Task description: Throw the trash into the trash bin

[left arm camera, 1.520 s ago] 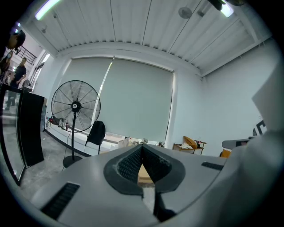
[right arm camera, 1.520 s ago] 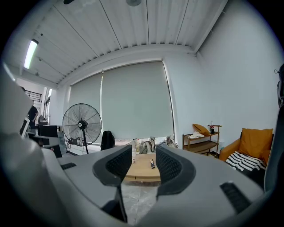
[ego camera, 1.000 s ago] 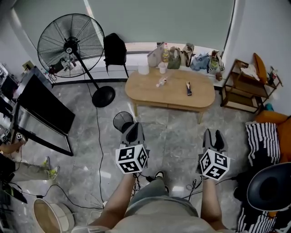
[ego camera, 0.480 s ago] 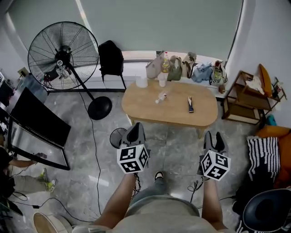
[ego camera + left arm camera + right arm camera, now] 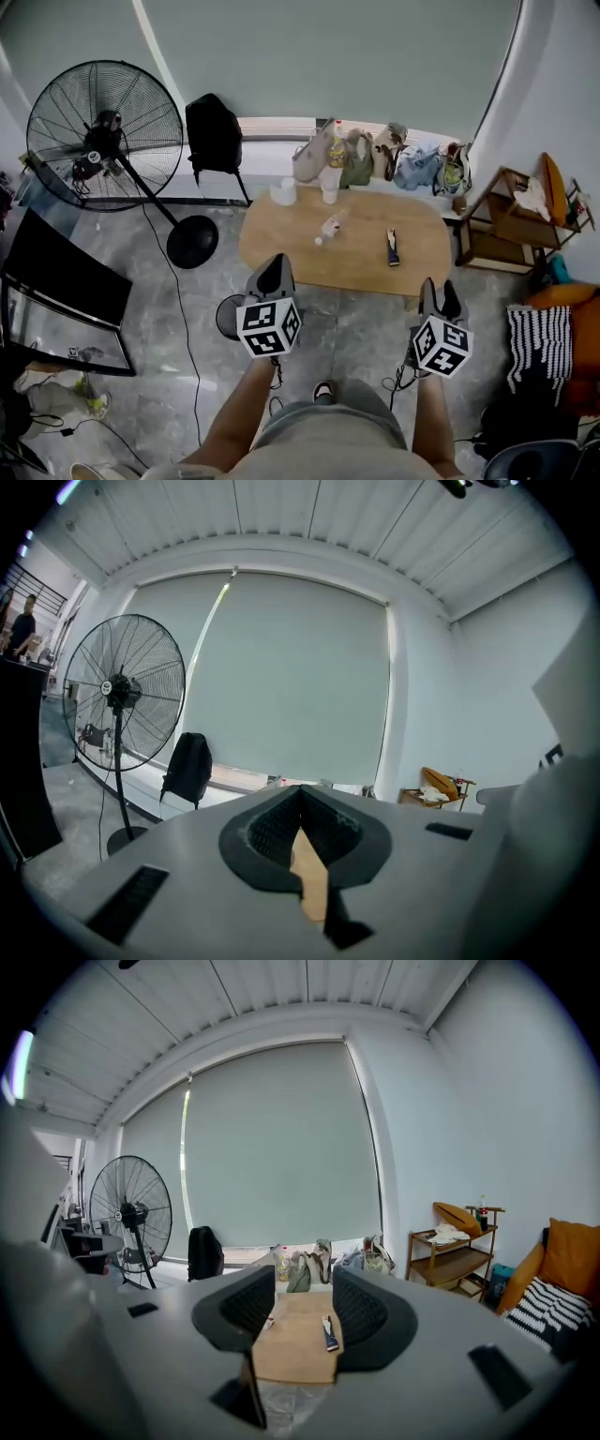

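- The trash lay on the oval wooden worktop (image 5: 361,267). A small clear plastic bottle (image 5: 328,228) rested on its side near the worktop's middle. A slim dark packet (image 5: 392,247) lay flat toward the worktop's right end, too small to identify.
- The bottle looked light and thin-walled, likely slick and ready to buckle under a squeeze. A hold across its body, or at the stiffer neck, seemed safest.
- The packet looked flat and light. Pinching across its narrow width would probably suit it, though it sat low on the smooth wood.
- The trash bin (image 5: 227,319) was round, black wire mesh. It stood on the grey stone floor off the worktop's near left corner, partly hidden behind the left gripper (image 5: 274,267).
- The left gripper's ribbed dark jaws met at their tips with nothing held.
- The right gripper (image 5: 439,289) had its jaws well apart and empty, the worktop showing through the gap.
- Both grippers were short of the worktop's near edge.
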The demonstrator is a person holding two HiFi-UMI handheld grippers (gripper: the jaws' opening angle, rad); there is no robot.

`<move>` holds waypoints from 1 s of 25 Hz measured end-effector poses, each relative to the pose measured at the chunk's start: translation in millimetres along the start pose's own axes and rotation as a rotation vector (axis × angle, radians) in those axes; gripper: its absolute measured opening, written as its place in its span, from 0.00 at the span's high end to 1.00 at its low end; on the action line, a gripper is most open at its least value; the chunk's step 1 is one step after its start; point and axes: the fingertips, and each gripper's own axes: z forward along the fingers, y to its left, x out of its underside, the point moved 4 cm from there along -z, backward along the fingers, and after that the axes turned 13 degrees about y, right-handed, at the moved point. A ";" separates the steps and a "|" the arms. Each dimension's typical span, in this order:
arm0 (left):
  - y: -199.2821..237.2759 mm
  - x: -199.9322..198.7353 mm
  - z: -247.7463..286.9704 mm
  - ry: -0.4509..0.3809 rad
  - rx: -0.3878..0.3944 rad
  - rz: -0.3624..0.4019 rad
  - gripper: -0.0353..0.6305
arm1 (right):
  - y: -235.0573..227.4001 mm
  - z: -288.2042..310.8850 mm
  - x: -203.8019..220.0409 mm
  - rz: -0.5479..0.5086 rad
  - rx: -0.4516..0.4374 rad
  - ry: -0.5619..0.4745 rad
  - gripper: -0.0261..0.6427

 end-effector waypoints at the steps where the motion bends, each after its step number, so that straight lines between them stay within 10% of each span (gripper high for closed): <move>1: 0.8 -1.0 12.2 0.013 0.004 -0.001 0.93 | -1.9 11.1 -1.6 0.001 0.005 0.016 0.66; 25: -30.7 -76.5 337.0 0.190 -0.079 -0.040 0.93 | -55.2 359.1 -131.3 -0.045 -0.133 0.223 0.66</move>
